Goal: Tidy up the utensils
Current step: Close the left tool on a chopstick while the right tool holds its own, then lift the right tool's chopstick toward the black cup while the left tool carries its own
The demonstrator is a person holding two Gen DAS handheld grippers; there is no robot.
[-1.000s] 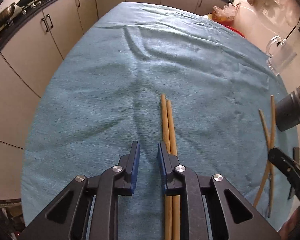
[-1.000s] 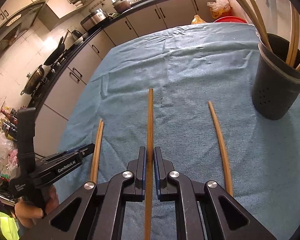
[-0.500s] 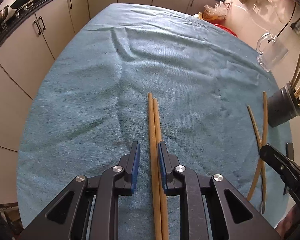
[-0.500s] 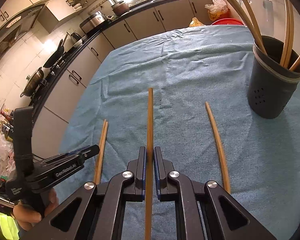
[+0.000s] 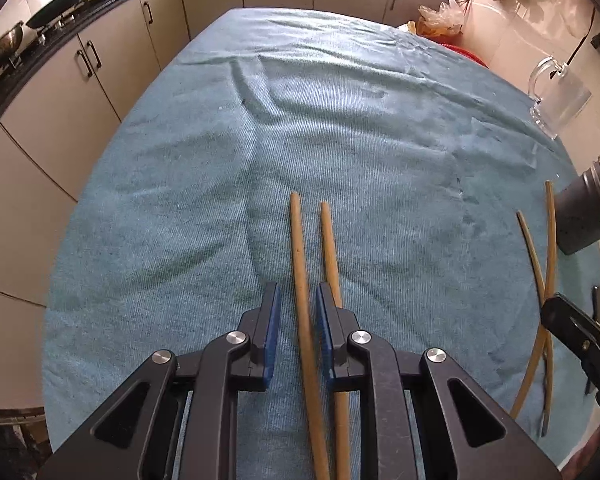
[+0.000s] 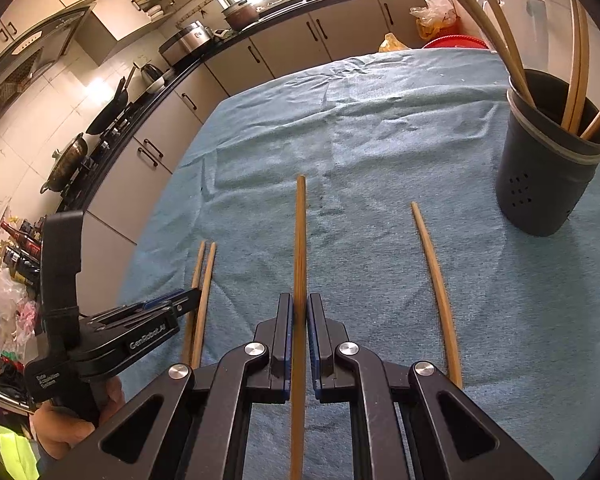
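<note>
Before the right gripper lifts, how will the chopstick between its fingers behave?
The chopstick is thin and straight, so probably stiff and light. It is held near one end by the right gripper, so the long free end may droop or pivot. Its rounded, smooth shaft may slip or roll on the blue cloth if released.

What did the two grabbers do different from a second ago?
The left gripper slid sideways over the pair of chopsticks, and one chopstick now lies between its open fingers while its partner has spread aside. The right gripper stays shut on its chopstick. The holder hasn't moved.
</note>
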